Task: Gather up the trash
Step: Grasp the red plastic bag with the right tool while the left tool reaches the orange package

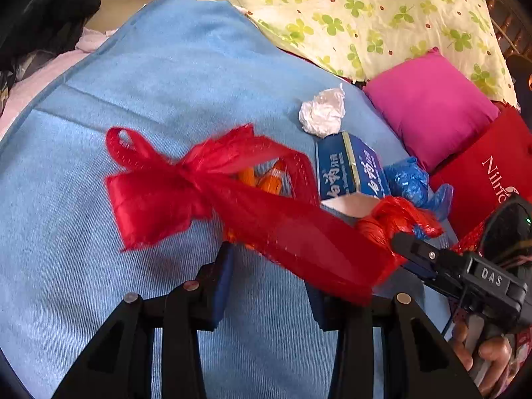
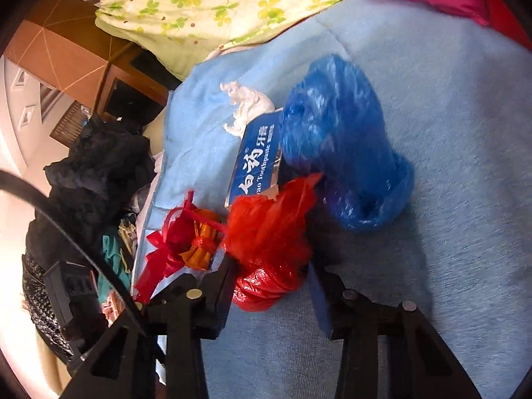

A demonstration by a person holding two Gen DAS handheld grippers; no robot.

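Right gripper (image 2: 271, 286) sits at lower centre of its view, jaws spread around a crumpled red plastic bag (image 2: 269, 242), seemingly placed to pinch that piece of trash; whether it grips yet I cannot tell. Left gripper (image 1: 269, 286), lower centre, is released beneath a red mesh bag (image 1: 212, 186) lying mid-frame on the blue blanket (image 1: 159, 83).

Both views look down along their own fingers, close over the blue blanket (image 1: 166, 76). The left wrist view faces the floral quilt (image 1: 365, 10) and pink pillow (image 1: 429, 106); the right wrist view looks from the opposite side. Both share the toothpaste box (image 1: 349, 169), crumpled white paper (image 1: 322, 113), blue plastic bag (image 2: 345, 139) and red bag (image 2: 269, 232).
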